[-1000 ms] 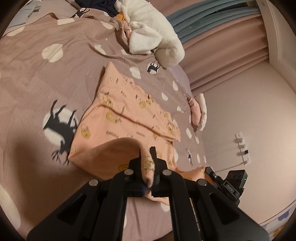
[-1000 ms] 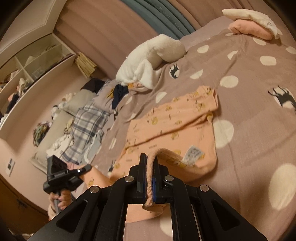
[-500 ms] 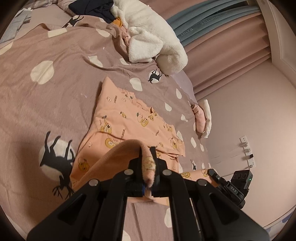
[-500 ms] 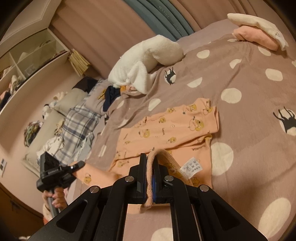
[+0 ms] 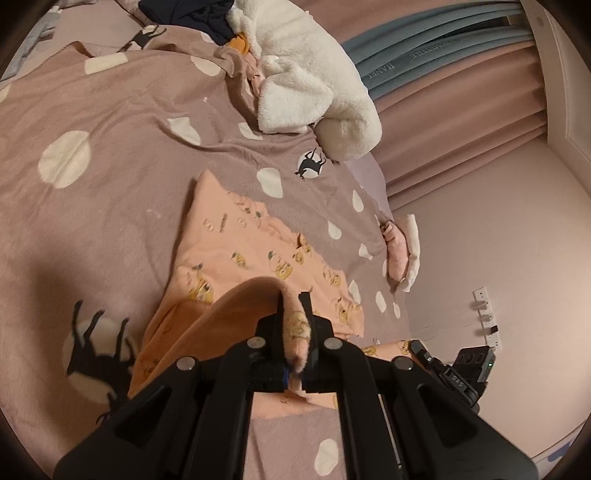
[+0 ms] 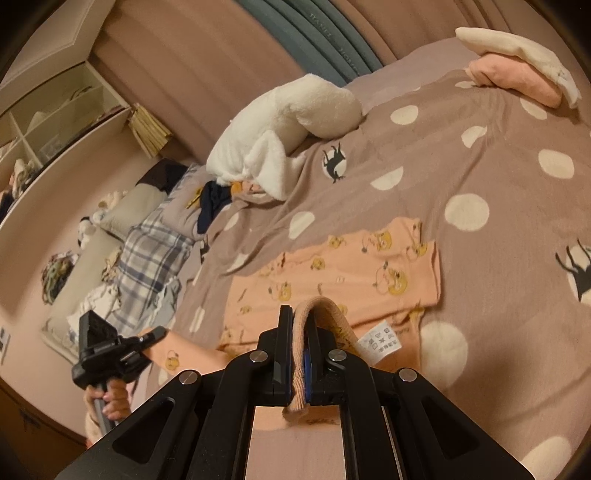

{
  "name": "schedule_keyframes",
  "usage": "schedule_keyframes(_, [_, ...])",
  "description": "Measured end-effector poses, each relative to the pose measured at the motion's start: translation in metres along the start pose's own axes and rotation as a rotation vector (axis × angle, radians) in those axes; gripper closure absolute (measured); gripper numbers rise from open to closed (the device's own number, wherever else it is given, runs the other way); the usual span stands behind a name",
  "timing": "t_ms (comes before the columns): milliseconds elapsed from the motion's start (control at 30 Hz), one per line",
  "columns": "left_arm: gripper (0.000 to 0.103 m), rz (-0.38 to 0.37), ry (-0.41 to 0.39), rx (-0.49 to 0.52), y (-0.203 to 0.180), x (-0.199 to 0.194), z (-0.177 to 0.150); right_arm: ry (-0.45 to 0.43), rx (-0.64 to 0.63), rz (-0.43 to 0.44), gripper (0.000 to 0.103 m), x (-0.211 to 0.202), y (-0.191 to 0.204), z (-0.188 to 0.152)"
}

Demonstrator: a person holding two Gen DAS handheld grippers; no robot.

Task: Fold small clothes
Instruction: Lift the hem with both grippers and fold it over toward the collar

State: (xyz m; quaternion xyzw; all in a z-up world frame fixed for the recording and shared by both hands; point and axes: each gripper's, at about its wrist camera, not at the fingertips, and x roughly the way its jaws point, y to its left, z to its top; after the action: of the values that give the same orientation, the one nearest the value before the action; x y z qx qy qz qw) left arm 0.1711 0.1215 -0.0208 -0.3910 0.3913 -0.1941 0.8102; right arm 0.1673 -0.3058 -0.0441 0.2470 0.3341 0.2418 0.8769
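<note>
A small peach garment with yellow cartoon prints (image 5: 236,240) lies on the brown polka-dot bedspread (image 5: 110,147); it also shows in the right wrist view (image 6: 351,273). My left gripper (image 5: 295,314) is shut on the garment's near edge and holds it lifted over the flat part. My right gripper (image 6: 300,325) is shut on the ribbed hem at the other near corner, lifted likewise. A white care label (image 6: 380,341) hangs beside it. Each gripper shows in the other's view, the right one (image 5: 454,369) and the left one (image 6: 107,350).
A white fluffy garment (image 5: 314,85) and dark clothes (image 5: 195,14) lie at the far side of the bed. Folded pink and white items (image 6: 517,74) sit near the bed's edge. A plaid cloth (image 6: 151,258), pillows and shelves (image 6: 48,122) are at the left.
Both grippers have carried the lifted near edge forward over the flat garment; more of the garment is now covered by the fold.
</note>
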Motion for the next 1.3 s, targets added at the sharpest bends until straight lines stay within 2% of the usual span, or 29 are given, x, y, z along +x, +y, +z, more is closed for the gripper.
schedule_keyframes(167, [0.100, -0.001, -0.001, -0.030, 0.001, 0.019, 0.012, 0.012, 0.006, -0.040, 0.097, 0.011, -0.008, 0.013])
schedule_keyframes(500, [0.100, 0.016, -0.009, -0.062, 0.012, 0.036, 0.029, 0.035, 0.028, -0.058, 0.097, 0.031, -0.020, 0.034])
schedule_keyframes(867, [0.100, -0.018, -0.039, -0.108, 0.017, 0.066, 0.062, 0.061, 0.046, -0.121, 0.097, 0.053, -0.038, 0.056])
schedule_keyframes(1067, [0.100, 0.057, -0.035, -0.173, 0.041, 0.089, 0.070, 0.105, 0.071, -0.141, 0.097, 0.077, -0.052, 0.067])
schedule_keyframes(1300, [0.100, 0.082, -0.033, -0.256, 0.060, 0.109, 0.088, 0.146, 0.130, -0.146, 0.097, 0.097, -0.073, 0.073])
